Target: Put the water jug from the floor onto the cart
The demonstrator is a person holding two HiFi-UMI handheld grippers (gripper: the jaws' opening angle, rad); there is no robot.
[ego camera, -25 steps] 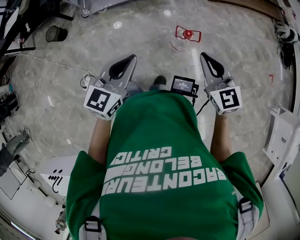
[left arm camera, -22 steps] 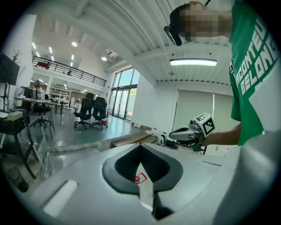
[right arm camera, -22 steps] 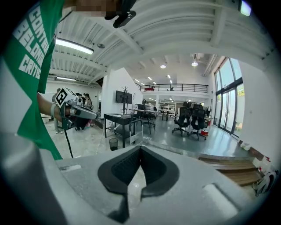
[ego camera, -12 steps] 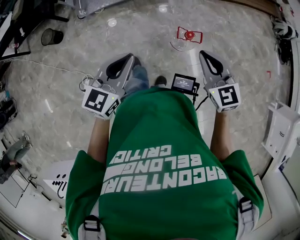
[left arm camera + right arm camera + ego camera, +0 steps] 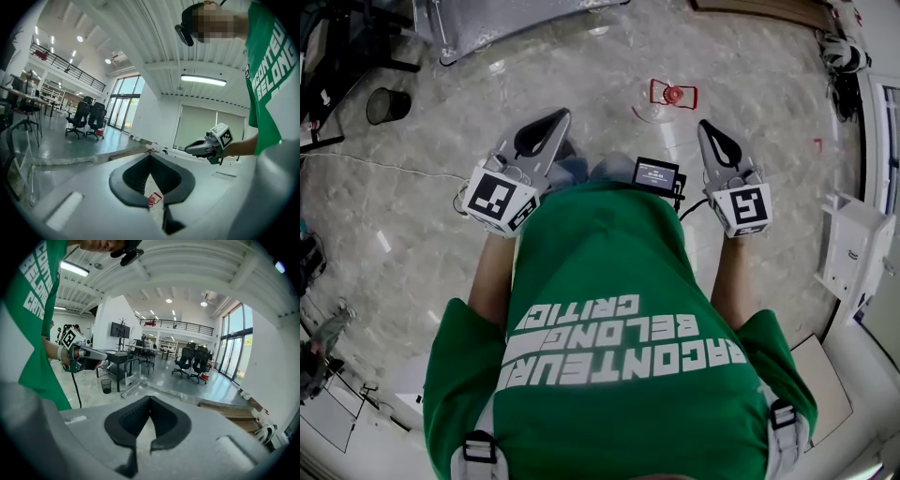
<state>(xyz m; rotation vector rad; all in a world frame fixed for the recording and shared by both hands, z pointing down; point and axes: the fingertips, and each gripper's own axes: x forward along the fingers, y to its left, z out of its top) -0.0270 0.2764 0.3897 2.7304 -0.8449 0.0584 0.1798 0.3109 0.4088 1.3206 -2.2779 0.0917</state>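
Grippers first: the left gripper (image 5: 562, 116) and the right gripper (image 5: 705, 126) are both held out ahead of the person's green shirt (image 5: 609, 309), above the pale marbled floor (image 5: 450, 244). On the left gripper view, the fingers (image 5: 125, 186) are clenched tip to tip with nothing gripped; only a spade-shaped gap shows behind the tips. The right gripper's fingers (image 5: 169, 428) are clenched in the same way and are likewise empty.

Task item: the water jug (image 5: 673, 94) stands on the floor ahead of the person, apart from both grippers and nearer the line of the right one. From the head view only its red cap and red handle frame read clearly; the clear body is a faint round outline. In the left gripper view it shows as a small red spot through the gap behind the fingertips, too small to detail.

Obstructions: the shirt hides the legs and most of the floor directly below. A small screen (image 5: 656, 174) sits at the waist, partly covered. A shiny metal surface (image 5: 516, 21) is cut off by the top edge of the head view, and what it belongs to cannot be told. A black bin (image 5: 387, 105) stands at upper left, and a white unit (image 5: 848, 253) at the right. Office chairs (image 5: 192, 361) appear far off in both gripper views.
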